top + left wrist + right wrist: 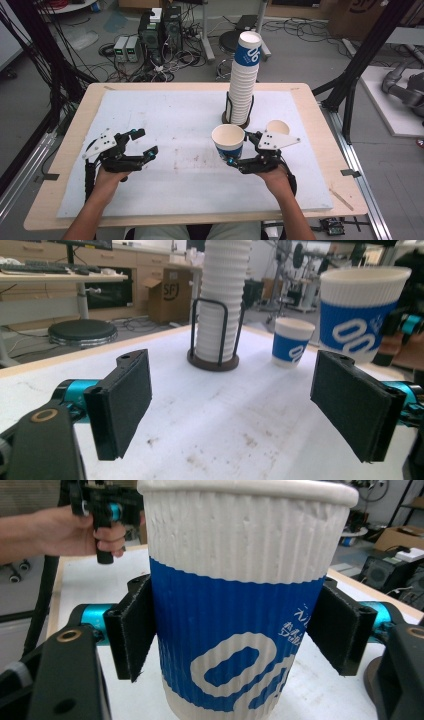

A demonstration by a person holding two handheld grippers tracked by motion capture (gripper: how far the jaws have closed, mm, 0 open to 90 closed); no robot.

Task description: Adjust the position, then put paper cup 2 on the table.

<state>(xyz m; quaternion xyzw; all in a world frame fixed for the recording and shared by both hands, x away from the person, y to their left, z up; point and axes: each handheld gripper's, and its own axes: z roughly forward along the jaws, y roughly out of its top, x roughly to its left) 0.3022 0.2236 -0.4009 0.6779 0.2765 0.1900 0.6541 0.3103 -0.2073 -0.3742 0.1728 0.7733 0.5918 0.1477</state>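
Now we work at the table point(310, 107), its white mat bare between our hands. At its far middle stands the stack point(242, 80) of cups in a black wire holder, and a second cup point(278, 127) sits just right of it. Our right claw point(231, 159) is clamped on the cup point(228, 142), pads pressing the blue band on both sides, and holds it upright in front of the stack, seemingly just clear of the mat. Our left claw point(145, 142) has its jaws wide apart with nothing between them, low over the mat's left half, well apart from the cup. To do this well, we judge, we should keep the rim level, squeeze no harder lest the paper wall buckle, and set the base flat on open mat before letting go.
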